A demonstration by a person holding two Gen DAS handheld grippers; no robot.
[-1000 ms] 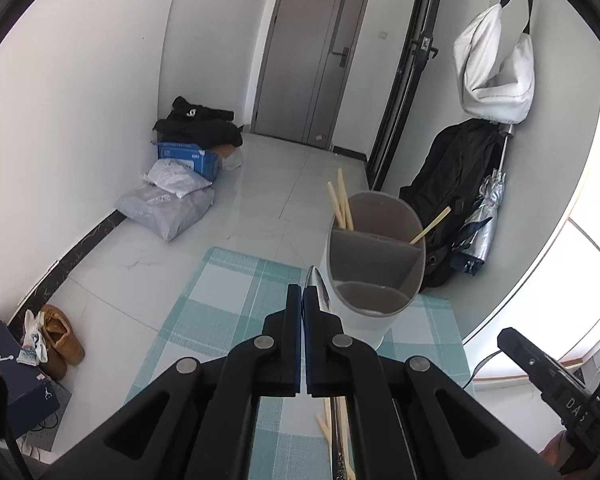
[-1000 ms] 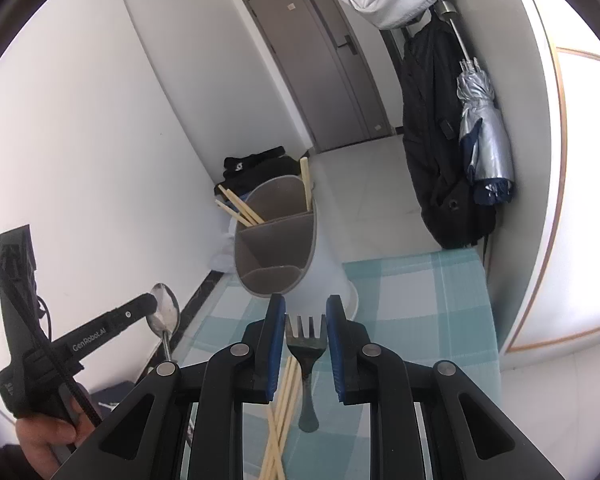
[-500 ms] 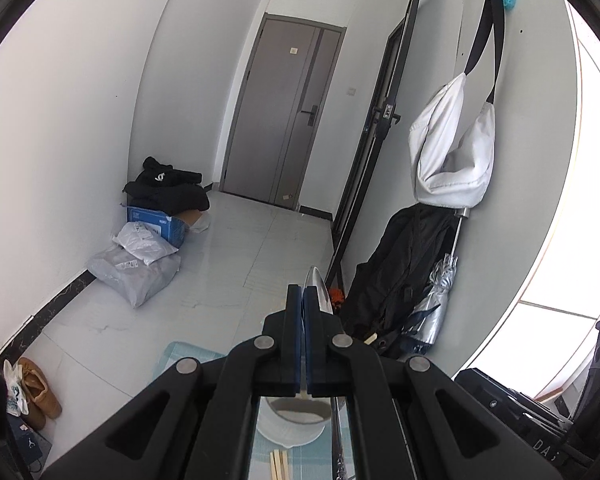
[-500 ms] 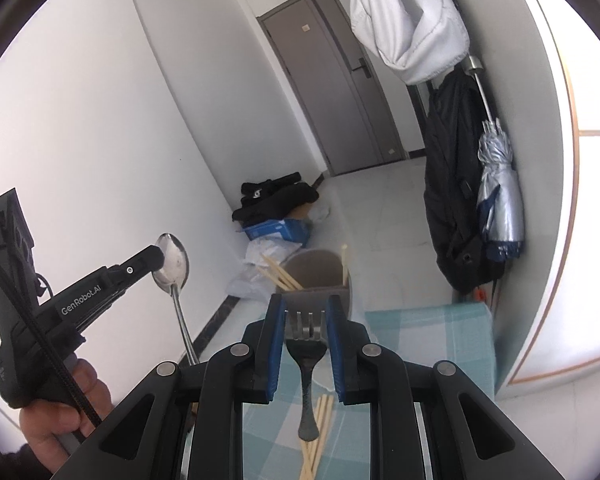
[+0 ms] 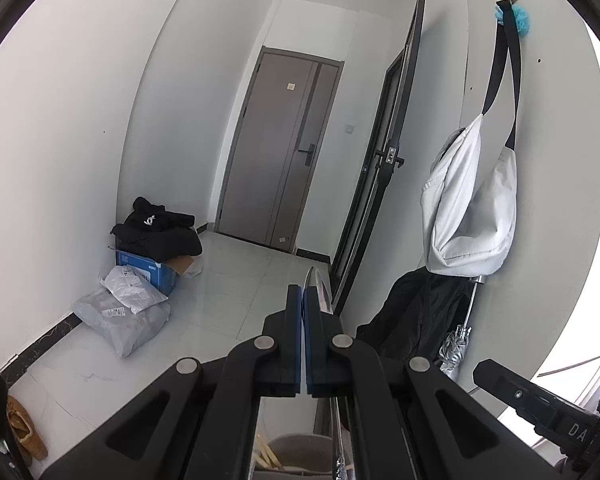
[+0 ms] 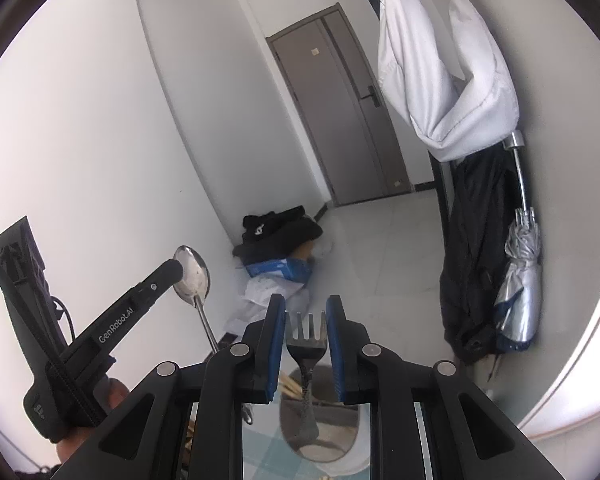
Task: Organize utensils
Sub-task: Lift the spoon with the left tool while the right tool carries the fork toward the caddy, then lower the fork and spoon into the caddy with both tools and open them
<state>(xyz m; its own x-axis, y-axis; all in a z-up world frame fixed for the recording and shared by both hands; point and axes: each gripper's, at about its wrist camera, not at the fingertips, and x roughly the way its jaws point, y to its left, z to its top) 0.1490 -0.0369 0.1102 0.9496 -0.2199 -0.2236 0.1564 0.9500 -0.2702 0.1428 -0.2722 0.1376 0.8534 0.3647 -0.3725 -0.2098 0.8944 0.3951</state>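
Left gripper (image 6: pixel 176 270) is clamped tight on a spoon (image 6: pixel 192 276), bowl up, handle hanging down; right gripper (image 6: pixel 306 322) is closed partway on a fork (image 6: pixel 306 334), tines up, handle dangling toward the grey utensil holder (image 6: pixel 320 428) directly below. Both utensils are held high above the holder, which sits on a checked cloth on the desk w/ chopsticks (image 6: pixel 290 386) already standing in one section. In the left wrist view only the spoon's edge (image 5: pixel 318 290) shows beside the pads, and the holder (image 5: pixel 296 452) is just visible at the bottom edge. Main risk, IMO: the fork is pinched only across its neck, so it could swivel or slip during the descent and its handle could catch a divider or rim instead of dropping into a section. Same for the spoon, gripped near the bowl w/ a long free handle that can swing. The two grippers are near each other, so lowering both at once may make them knock. Chopsticks leaning out could block a section; which section is free can't be told from here. Around: grey door, white bag and umbrella hung on the wall, bags and a blue box on the floor, all well apart and not in the way.
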